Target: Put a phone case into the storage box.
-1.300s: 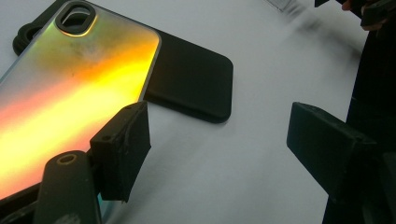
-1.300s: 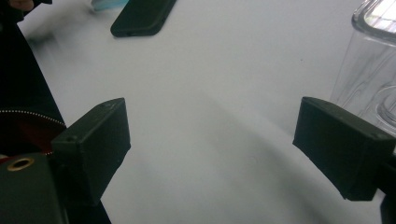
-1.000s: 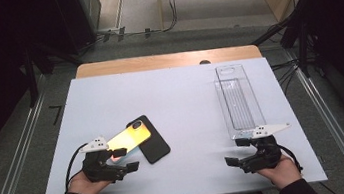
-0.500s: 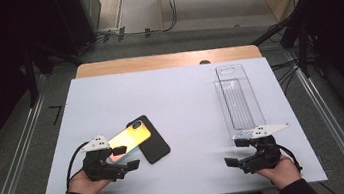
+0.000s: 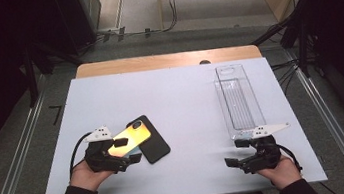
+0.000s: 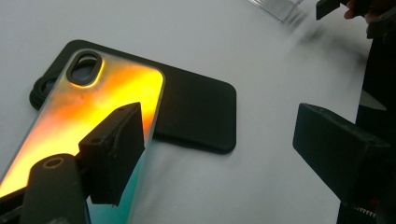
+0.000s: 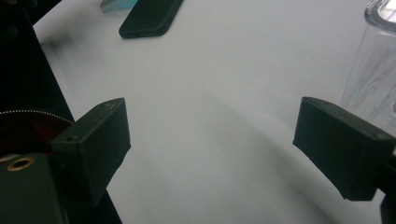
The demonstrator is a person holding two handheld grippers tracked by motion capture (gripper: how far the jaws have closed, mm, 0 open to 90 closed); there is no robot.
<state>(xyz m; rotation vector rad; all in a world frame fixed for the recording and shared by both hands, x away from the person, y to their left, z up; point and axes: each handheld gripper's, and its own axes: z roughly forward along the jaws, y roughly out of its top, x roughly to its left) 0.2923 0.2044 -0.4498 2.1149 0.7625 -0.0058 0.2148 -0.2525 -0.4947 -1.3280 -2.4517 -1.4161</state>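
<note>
Left gripper [image 6: 219, 154] jaws wide, one jaw over the iridescent phone case [image 6: 79, 116], not clamped. Case lies partly atop the black phone case [image 6: 196, 112], near-left on the table [image 5: 185, 100]. Likely light, thin, slick, flexy: pinch across the long edges. Right gripper [image 7: 210, 140] wide open, empty, just beside the clear tray [image 5: 238, 101].

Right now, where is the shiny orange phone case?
In the high view, the orange phone case is at the table's front left, lying partly over the black phone case, beside the open left tongs.

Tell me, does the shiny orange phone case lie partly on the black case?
Yes, the orange case overlaps the black case, covering its left part.
</note>
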